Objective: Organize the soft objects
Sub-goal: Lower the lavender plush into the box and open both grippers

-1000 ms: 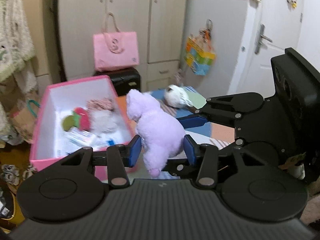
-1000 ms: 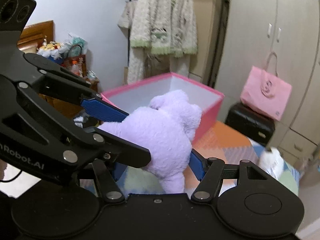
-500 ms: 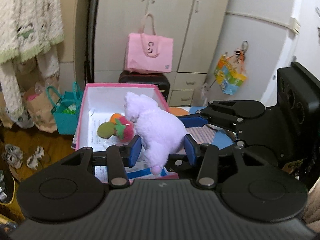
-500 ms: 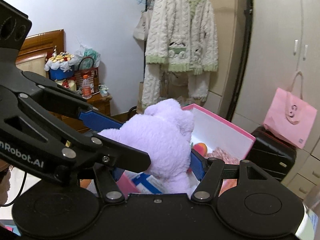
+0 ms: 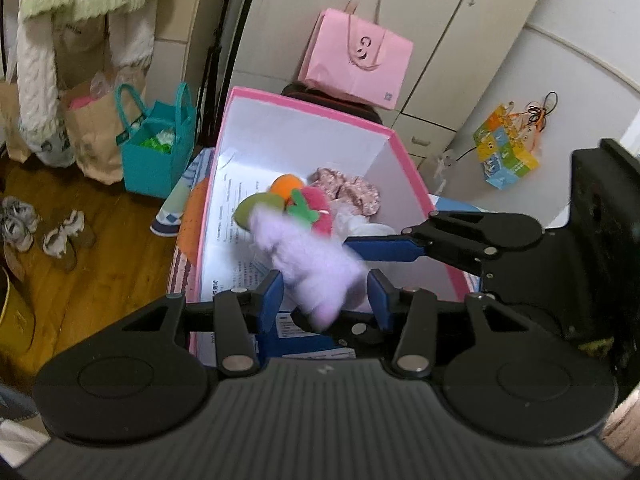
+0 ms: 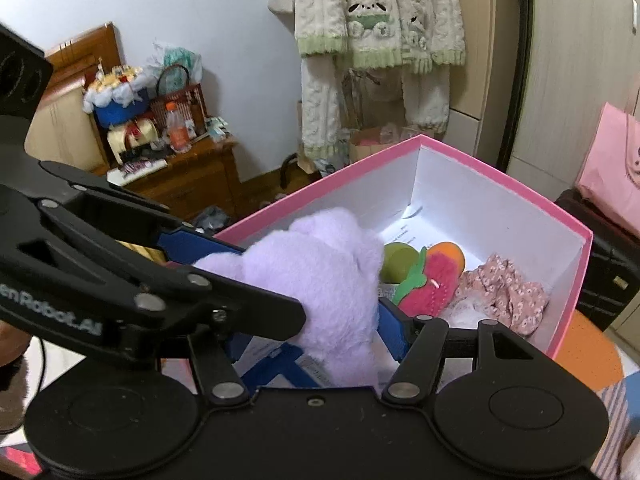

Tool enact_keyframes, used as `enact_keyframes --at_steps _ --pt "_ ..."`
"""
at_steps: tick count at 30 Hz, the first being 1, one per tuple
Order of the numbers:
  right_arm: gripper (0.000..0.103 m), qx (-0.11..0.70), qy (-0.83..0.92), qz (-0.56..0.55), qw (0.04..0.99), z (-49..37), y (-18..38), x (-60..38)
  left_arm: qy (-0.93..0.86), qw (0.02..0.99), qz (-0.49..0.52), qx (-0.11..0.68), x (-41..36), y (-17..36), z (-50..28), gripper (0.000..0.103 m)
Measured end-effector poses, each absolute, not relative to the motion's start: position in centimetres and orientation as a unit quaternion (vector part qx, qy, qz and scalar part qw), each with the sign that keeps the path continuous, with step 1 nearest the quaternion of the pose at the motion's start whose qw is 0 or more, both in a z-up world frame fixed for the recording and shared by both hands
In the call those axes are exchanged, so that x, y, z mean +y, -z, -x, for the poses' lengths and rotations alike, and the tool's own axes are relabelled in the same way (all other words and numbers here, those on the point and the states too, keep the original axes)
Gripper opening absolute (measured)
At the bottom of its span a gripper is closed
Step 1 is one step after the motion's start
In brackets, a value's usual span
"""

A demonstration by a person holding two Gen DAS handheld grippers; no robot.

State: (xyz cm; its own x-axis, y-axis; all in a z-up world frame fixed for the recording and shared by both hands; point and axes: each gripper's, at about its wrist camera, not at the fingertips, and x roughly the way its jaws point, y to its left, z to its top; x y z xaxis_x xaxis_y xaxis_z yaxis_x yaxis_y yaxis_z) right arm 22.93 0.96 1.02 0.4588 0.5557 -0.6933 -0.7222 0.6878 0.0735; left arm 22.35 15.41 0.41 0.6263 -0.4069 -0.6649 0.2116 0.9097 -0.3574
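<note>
We find both grippers clamped on the fluffy lilac plush toy (image 5: 316, 268): left gripper (image 5: 325, 292) narrowly, right gripper (image 6: 316, 320) wider. The toy hangs between them, directly over the near end of the pink-rimmed white cardboard box (image 6: 500, 184); release point lies straight below.

A fluffy lilac plush toy (image 6: 320, 280) hangs over the near end of the open pink box (image 6: 576, 292) with white inner walls, where a red plush strawberry (image 6: 430, 284), a green and an orange soft fruit and a flowery pink cloth (image 6: 508, 292) lie.
</note>
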Motion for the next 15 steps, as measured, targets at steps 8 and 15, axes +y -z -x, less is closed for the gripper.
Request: enact_keyframes --at_steps 8,15 --pt "0.067 0.364 -0.345 0.174 0.848 -22.9 -0.8 2.0 0.134 0.905 0.095 0.391 15.3 -0.2 -22.1 0.048" --pt "0.069 0.354 -0.338 0.158 0.857 -21.7 -2.1 0.0 0.127 0.921 0.065 0.361 15.4 -2.1 -20.4 0.057"
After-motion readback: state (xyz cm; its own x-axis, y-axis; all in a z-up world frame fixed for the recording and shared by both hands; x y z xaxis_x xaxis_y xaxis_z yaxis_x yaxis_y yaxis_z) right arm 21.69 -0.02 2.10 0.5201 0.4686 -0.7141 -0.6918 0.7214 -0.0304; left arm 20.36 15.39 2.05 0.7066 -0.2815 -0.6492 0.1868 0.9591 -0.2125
